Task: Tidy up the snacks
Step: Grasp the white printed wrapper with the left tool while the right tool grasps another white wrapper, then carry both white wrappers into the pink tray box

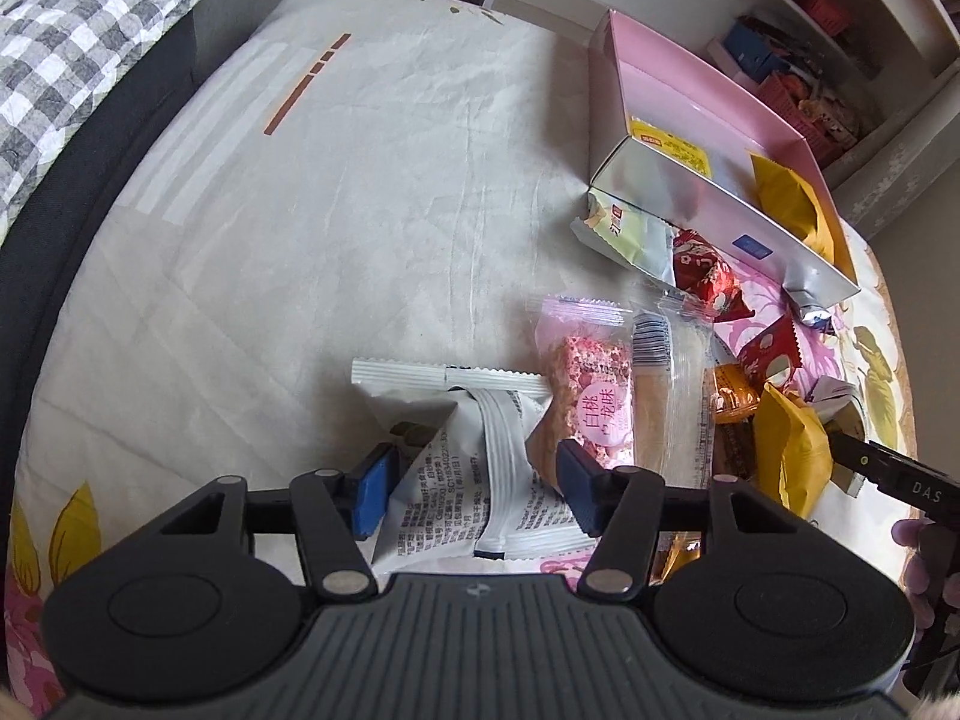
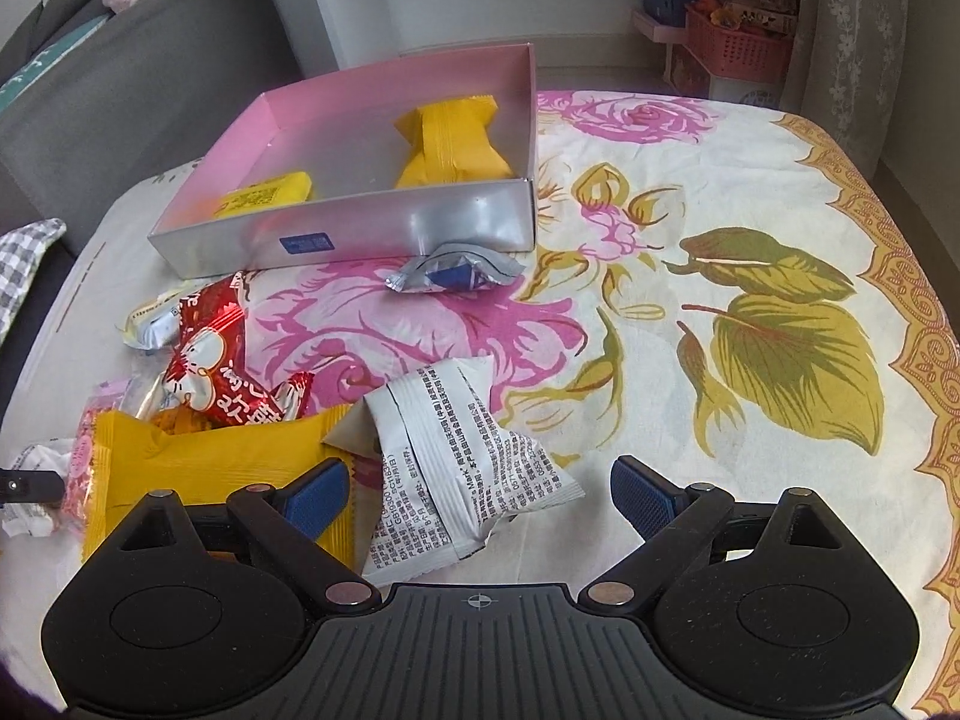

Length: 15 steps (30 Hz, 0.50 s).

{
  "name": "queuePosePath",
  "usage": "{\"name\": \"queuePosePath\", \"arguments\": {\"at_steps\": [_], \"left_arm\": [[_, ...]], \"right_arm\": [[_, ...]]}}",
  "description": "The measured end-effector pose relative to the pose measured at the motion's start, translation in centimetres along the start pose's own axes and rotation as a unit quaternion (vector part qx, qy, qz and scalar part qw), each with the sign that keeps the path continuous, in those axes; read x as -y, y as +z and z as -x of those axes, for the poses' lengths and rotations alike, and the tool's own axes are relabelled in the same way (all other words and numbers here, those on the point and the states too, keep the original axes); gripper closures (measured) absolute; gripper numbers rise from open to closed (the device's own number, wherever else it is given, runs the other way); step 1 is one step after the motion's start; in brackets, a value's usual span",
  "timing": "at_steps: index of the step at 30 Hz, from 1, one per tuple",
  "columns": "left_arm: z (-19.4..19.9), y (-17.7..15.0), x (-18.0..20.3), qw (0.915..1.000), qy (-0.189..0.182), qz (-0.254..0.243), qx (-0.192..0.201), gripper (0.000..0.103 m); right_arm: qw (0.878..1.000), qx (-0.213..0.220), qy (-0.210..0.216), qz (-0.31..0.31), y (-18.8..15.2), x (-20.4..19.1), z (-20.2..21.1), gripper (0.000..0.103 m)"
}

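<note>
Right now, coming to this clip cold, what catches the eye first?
The pink-lined box at the back of the flowered cloth, with two yellow packets already inside. In front of it lies a jumble of loose snacks. Each gripper's blue pads straddle a white printed packet: left gripper, right gripper.

Two packets lie in the box; other snacks before it.

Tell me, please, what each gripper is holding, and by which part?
The left gripper appears to pinch the white packet by its two side edges; the right gripper is open, holding nothing.
</note>
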State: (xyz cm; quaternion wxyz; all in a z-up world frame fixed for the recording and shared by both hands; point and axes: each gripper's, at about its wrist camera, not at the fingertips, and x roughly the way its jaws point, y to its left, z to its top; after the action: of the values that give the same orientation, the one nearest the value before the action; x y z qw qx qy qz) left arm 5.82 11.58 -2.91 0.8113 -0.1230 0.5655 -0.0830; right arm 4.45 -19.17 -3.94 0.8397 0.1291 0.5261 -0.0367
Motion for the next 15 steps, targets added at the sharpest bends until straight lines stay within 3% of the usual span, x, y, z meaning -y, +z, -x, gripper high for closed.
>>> {"name": "queuePosePath", "arguments": {"at_steps": [7,9,13,15], "left_arm": [[0.6,0.5,0.1,0.9991,0.027,-0.015,0.029,0.062],[0.8,0.6,0.1,0.9986,0.032,-0.019,0.038,0.062],[1.1,0.9,0.4,0.9977,0.036,-0.024,0.053,0.063],[1.2,1.0,0.4,0.9973,0.036,-0.023,0.060,0.063]], "right_arm": [[1.000,0.017,-0.005,0.012,0.5,-0.3,-0.7,0.010],[1.000,0.019,-0.007,0.020,0.5,-0.5,-0.9,0.015],[0.999,0.006,-0.010,0.041,0.7,-1.1,-1.4,0.044],[0.999,0.005,-0.015,0.046,0.8,-1.3,-1.2,0.049]]}}
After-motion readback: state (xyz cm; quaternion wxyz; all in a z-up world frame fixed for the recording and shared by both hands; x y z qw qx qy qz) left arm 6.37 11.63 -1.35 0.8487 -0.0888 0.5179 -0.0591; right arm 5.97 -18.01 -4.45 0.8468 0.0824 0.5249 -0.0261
